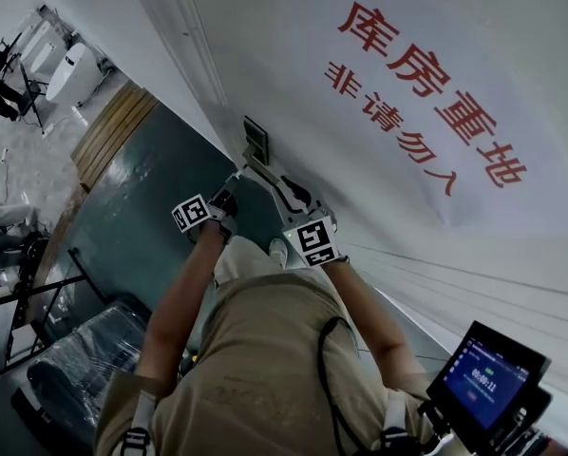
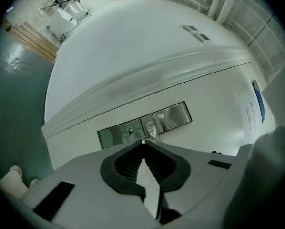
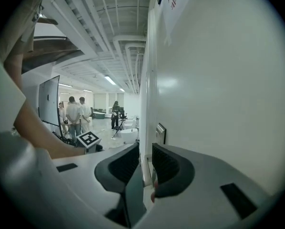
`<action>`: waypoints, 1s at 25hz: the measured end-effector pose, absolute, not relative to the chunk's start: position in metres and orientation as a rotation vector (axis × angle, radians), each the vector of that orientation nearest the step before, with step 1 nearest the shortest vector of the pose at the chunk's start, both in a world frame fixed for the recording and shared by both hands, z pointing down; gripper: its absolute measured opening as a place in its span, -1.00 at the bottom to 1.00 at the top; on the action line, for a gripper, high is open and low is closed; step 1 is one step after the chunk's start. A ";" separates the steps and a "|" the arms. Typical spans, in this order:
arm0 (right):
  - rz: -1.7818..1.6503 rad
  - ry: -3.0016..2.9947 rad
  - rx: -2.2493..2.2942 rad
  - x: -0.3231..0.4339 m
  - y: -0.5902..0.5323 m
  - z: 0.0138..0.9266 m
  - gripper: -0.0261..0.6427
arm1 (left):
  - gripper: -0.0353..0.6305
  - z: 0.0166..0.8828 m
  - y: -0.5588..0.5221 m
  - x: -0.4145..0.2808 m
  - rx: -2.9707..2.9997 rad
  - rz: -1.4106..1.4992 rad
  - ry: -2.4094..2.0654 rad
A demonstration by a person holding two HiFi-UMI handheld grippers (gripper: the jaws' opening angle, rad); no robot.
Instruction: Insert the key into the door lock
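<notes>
The white door (image 1: 293,55) carries a steel lock plate (image 2: 145,125) with a small round keyhole (image 2: 129,132) in its left half. My left gripper (image 2: 143,142) is shut just in front of the plate, a little right of the keyhole. Only a thin silvery tip of the key (image 2: 143,140) pokes out between the pads. In the head view the left gripper (image 1: 229,196) sits below the lock plate (image 1: 255,141). My right gripper (image 3: 145,168) is closed round the pale door handle (image 3: 144,162), which runs along between its jaws. The plate shows edge-on (image 3: 160,132).
Red characters (image 1: 426,103) are printed on the door. A small screen (image 1: 488,383) hangs at my right hip. On the left are wooden boards (image 1: 113,131), a black wrapped cart (image 1: 75,369) and white equipment (image 1: 70,69). Several people (image 3: 76,116) stand far down the hall.
</notes>
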State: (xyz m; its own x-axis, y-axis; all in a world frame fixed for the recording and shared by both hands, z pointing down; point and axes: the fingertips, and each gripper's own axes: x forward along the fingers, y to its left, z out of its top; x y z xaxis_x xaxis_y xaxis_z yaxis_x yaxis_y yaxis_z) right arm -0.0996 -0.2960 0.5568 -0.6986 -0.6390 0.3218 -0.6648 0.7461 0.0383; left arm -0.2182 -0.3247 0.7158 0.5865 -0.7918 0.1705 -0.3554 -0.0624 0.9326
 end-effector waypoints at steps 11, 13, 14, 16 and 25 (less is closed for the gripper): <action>0.132 -2.639 0.961 -0.109 -0.298 0.560 -0.69 | -0.80 0.739 -0.342 -0.215 1.571 -0.520 -0.952; 0.136 -2.636 0.962 -0.111 -0.301 0.562 -0.69 | -0.80 0.742 -0.347 -0.215 1.570 -0.517 -0.945; 0.139 -2.634 0.964 -0.112 -0.303 0.563 -0.69 | -0.80 0.744 -0.349 -0.215 1.567 -0.519 -0.940; 0.144 -2.631 0.964 -0.112 -0.304 0.564 -0.69 | -0.80 0.747 -0.351 -0.214 1.559 -0.529 -0.928; 0.137 -2.622 0.939 -0.112 -0.307 0.568 -0.69 | -0.80 0.755 -0.359 -0.210 1.533 -0.579 -0.902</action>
